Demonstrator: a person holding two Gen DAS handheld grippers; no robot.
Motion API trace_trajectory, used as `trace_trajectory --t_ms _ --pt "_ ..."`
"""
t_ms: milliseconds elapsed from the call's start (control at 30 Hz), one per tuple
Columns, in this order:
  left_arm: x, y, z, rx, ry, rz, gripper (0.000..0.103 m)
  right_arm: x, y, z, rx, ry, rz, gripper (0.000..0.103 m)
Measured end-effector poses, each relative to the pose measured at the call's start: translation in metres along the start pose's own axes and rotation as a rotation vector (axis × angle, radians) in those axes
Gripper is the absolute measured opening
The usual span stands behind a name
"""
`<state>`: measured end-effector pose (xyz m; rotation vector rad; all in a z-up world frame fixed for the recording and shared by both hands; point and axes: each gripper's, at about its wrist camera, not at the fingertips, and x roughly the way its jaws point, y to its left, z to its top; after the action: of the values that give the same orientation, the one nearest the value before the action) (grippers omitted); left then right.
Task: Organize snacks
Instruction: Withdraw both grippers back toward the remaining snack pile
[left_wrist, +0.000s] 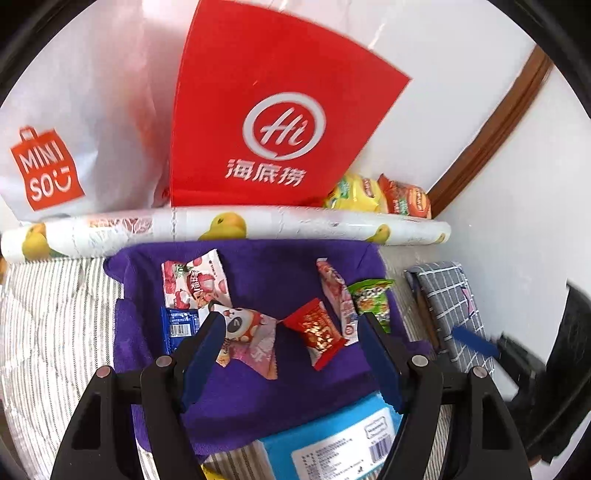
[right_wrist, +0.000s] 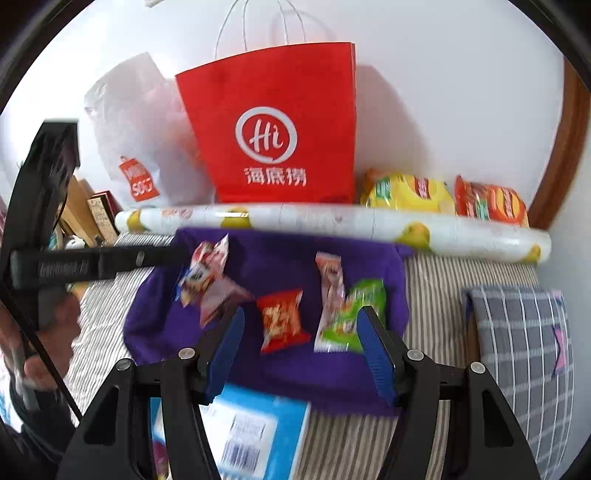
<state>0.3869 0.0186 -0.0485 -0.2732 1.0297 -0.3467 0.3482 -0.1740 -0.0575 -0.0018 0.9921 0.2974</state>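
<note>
Currently, the snacks lie scattered on a purple cloth (left_wrist: 258, 384) spread over a striped bed cover (left_wrist: 48, 325).

Snack positions and long axes, left wrist view:
- Red candy packet (left_wrist: 318, 332): centre of the cloth. Its long axis runs diagonally, from upper left to lower right.
- Pink cartoon packet (left_wrist: 251, 332): just left of the red packet, lying roughly across the view, one end beside the left gripper's near finger.
- Lychee packet (left_wrist: 195, 284): farther back on the left. Its long axis points away from the camera, tilted slightly.
- Blue packet (left_wrist: 179, 326): partly under the lychee packet.
- Long pink-and-white packet (left_wrist: 338, 299): right of centre. Its long axis runs front to back, leaning left at the far end.
- Green packet (left_wrist: 371, 295): touching the long packet's right side.

Surroundings: a duck-print roll (left_wrist: 229, 230) lies crosswise along the cloth's far edge. Behind it stand a red paper bag (left_wrist: 280, 122) and a white Miniso bag (left_wrist: 48, 166). Yellow (left_wrist: 354, 195) and orange (left_wrist: 406, 199) chip bags lie to the right. A blue box (left_wrist: 332, 439) sits at the cloth's near edge.

Gripper states:
- Left gripper (left_wrist: 290, 325): jaws apart, nothing between the pads, above the cloth.
- Right gripper (right_wrist: 301, 319): jaws apart, empty, framing the red packet and the green packet from above. This view is motion-blurred.
</note>
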Motion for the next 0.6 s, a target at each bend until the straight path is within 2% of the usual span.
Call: trace_trajectory --t_ms 200,300,467,600 --pt "-0.037 -0.026 -0.011 0.046 -0.067 0.011 0.072 -0.04 0.01 -0.048 0.022 0.011 -0.022 0.064" --pt "-0.056 -0.035 -0.026 0.062 -0.066 0.011 0.072 -0.055 0.017 -0.069 0.031 0.017 -0.016 0.064" --pt "-0.095 -0.032 -0.062 0.065 -0.112 0.037 0.072 -0.064 0.032 -0.103 0.047 0.038 0.031 0.064" --pt "-0.115 -0.017 -0.093 0.037 -0.11 0.065 0.072 -0.058 0.05 -0.133 0.056 0.091 0.094 0.064"
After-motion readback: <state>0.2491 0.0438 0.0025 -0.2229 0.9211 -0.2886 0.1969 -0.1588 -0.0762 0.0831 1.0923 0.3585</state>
